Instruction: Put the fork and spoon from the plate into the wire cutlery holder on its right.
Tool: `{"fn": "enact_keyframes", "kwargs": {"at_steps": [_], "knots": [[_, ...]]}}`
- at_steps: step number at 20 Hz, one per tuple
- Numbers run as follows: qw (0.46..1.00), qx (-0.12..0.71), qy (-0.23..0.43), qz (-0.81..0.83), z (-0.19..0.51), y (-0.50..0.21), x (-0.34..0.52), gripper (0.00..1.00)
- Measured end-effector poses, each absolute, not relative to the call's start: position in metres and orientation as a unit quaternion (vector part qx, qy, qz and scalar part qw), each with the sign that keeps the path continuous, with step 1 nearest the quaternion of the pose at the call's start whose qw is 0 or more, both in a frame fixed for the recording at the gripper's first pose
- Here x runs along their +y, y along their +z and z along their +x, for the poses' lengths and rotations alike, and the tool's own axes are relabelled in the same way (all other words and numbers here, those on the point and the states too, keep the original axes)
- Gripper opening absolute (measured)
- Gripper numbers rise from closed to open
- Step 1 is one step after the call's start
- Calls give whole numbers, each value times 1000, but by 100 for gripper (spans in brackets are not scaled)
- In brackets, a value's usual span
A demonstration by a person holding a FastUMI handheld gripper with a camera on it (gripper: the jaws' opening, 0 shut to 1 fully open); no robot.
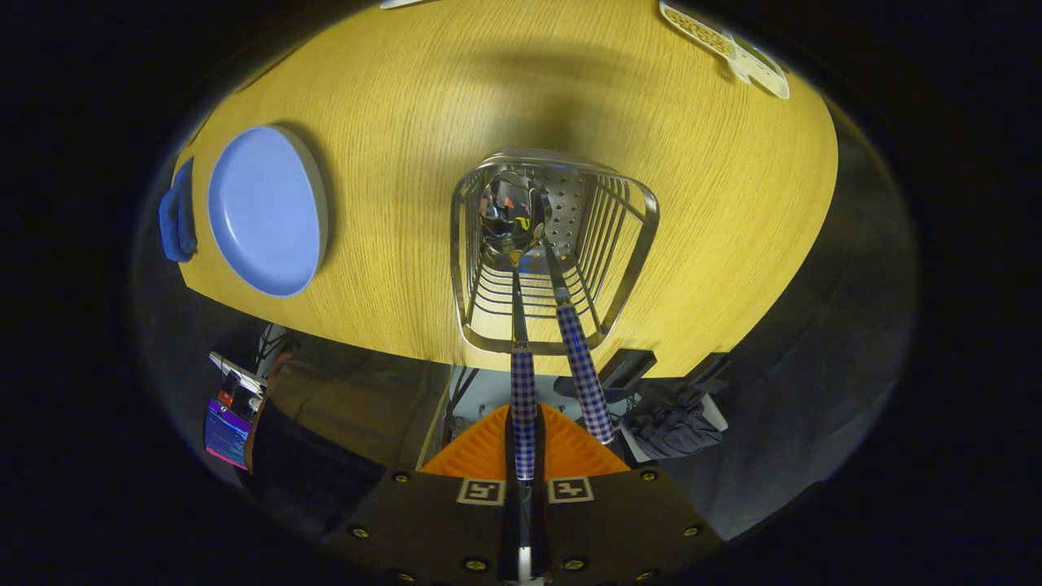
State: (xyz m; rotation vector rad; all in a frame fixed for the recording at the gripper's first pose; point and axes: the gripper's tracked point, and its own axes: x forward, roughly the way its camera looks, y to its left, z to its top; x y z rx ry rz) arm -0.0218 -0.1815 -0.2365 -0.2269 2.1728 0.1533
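The jaws are closing narrowly on a checked handle: the gripper (523, 468), at the bottom centre of the frame, is pinching the spoon (521, 325) by the end of its blue-and-white checked handle, one finger pressing on each side. The spoon is pointing away from the fingers, with its shiny bowl sitting inside the wire cutlery holder (553, 252) at the centre of the frame. Just right of it, a second checked handle, judged to be the fork (582, 366), is already leaning in the holder, its head hidden among the wires, so its tines cannot be confirmed. The holder is standing on a light wooden table (407, 98), with a perforated metal base showing at its bottom.

At the left of the frame, the blue plate (264, 212) is lying bare, well apart from the holder, with a blue cloth (177, 218) touching its far left side. A white perforated object (724, 45) is resting at the upper right.

The task is looking nearly finished: one piece is sitting in the holder, and the spoon is partly inside. What is left, by this judgement, is releasing the spoon.
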Motion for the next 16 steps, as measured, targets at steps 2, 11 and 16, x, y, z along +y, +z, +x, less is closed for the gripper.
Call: {"fn": "enact_keyframes", "kwargs": {"at_steps": [2,11,16], "knots": [[461,879,65,-103,-18,-236,-184,8],[501,853,73,-126,-2,-220,-191,19],[578,803,80,-118,12,-202,-178,18]]}}
